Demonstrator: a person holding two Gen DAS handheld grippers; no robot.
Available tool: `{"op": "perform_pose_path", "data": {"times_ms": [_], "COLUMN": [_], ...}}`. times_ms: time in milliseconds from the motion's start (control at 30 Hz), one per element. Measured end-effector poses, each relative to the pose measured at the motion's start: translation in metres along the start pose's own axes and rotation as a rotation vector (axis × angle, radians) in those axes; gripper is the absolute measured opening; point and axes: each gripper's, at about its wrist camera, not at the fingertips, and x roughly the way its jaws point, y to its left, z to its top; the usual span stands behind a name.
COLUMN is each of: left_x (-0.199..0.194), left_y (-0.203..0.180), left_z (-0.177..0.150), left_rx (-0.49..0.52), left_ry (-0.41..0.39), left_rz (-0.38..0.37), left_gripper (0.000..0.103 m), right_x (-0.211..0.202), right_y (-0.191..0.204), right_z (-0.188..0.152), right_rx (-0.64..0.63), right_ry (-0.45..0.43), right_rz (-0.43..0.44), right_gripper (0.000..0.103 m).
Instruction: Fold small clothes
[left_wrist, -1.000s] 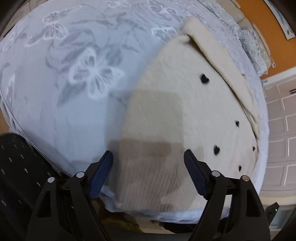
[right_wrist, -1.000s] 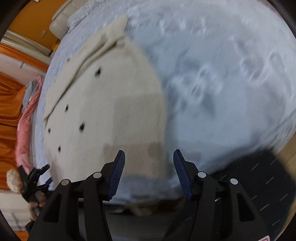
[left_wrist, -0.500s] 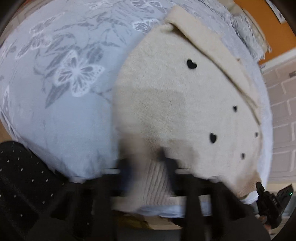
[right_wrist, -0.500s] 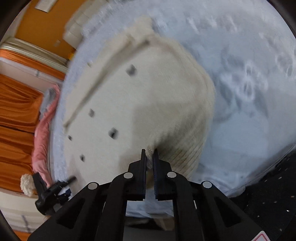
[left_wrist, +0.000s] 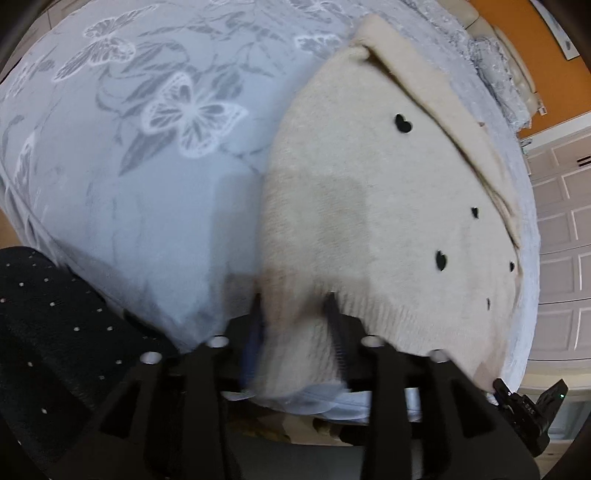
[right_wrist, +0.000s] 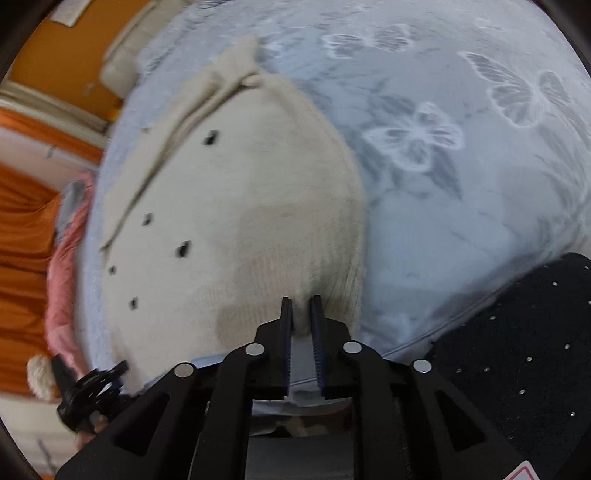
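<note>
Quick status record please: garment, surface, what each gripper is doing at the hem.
garment: cream sweater with small black hearts, lying flat, one sleeve folded across it
surface: grey butterfly-print bedspread
left gripper: closed on the ribbed hem near one corner, image blurred
right gripper: fingers nearly together, pinching the hem at the other corner
fold: not yet made
</note>
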Motion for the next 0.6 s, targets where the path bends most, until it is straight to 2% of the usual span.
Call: {"op": "perform_pose_path", "data": {"times_ms": [33, 100, 133, 233, 333, 367, 433, 533, 600], "left_x": [0.000, 0.003, 0.006, 0.014, 0.002, -0.005, -0.001, 0.021, 0.025], "left_y": [-0.001, -0.008, -0.012, -0.017, -0.022, -0.023, -0.023, -0.020, -0.027], "left_z": [0.000, 0.002, 0.003, 0.004, 0.007, 0.007, 0.008, 0.010, 0.008], "left_rx": [-0.001, -0.006, -0.010, -0.031, -0.033, -0.021, 0.002, 0.019, 0.043], "left_ry": [-0.006, -0.034, -0.042, -0.045, -0.096, -0.123, -0.106, -0.028, -0.048], "left_rz": [-0.009, 0.021, 0.037, 0.067, 0.076, 0.073, 0.095, 0.138, 0.160], "left_gripper": [0.064, 0.076, 0.082, 0.085, 0.085, 0.085, 0.087, 0.088, 0.093], "right_x": [-0.001, 0.002, 0.006, 0.012, -0.016, -0.019, -0.012, 0.012, 0.022], "right_y": [0.000, 0.003, 0.005, 0.007, 0.005, 0.004, -0.002, -0.011, -0.008], "right_z": [0.002, 0.007, 0.010, 0.014, 0.015, 0.018, 0.020, 0.018, 0.014], "right_rx": [-0.001, -0.005, -0.011, -0.007, 0.009, -0.002, -0.025, -0.014, 0.013], "right_ry": [-0.009, -0.029, -0.026, -0.026, -0.167, -0.166, -0.095, 0.031, 0.059], "right_rz": [-0.003, -0.023, -0.029, -0.060, -0.103, -0.117, -0.128, -0.119, -0.079], "right_gripper": [0.040, 0.050, 0.051, 0.050, 0.052, 0.053, 0.055, 0.056, 0.058]}}
